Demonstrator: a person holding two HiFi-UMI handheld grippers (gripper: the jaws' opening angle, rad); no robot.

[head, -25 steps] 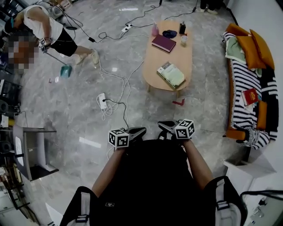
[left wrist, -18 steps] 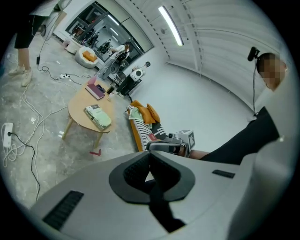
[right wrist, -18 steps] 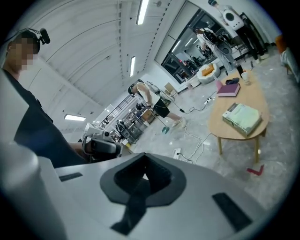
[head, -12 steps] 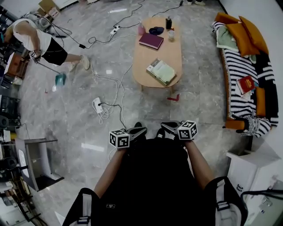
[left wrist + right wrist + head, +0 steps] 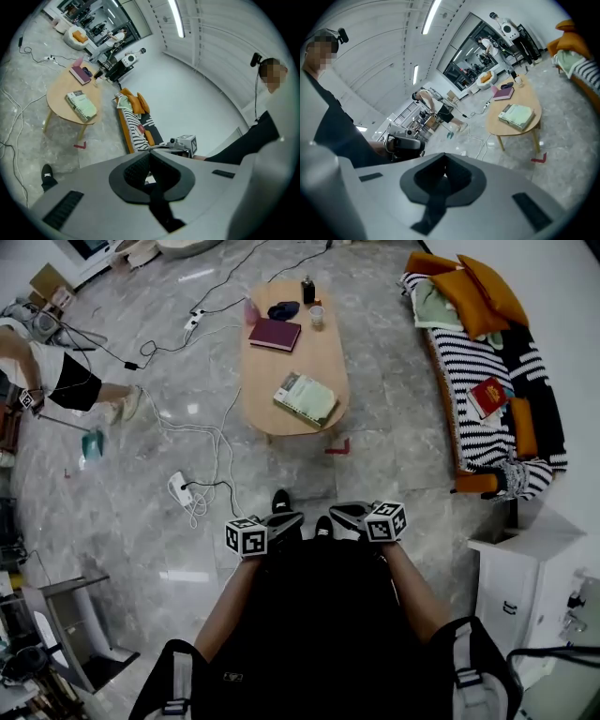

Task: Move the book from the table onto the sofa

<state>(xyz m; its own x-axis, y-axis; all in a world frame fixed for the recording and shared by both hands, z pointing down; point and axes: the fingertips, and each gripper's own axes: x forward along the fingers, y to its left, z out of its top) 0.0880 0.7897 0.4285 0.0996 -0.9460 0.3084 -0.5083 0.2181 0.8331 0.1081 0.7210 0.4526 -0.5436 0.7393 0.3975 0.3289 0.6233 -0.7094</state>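
a wooden counter [image 5: 323, 357] on the cable-strewn marble floor [image 5: 394, 460] carries the green book [image 5: 306, 398]; the striped sofa [image 5: 473, 367] stands rightward. the left gripper [image 5: 287, 519] and the right gripper [image 5: 341, 512] keep their jaws clenched, empty.

Pale green book [image 5: 306, 397] lies flat — near end of wooden table [image 5: 319, 354].

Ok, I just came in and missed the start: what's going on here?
A person holds a two-jaw gripper in each hand; the left gripper and the right gripper are both shut and empty. They are well short of the wooden table, where a green book and a maroon book lie untouched. The striped sofa stands to the right, with a red book on it. No table book has been picked up yet.
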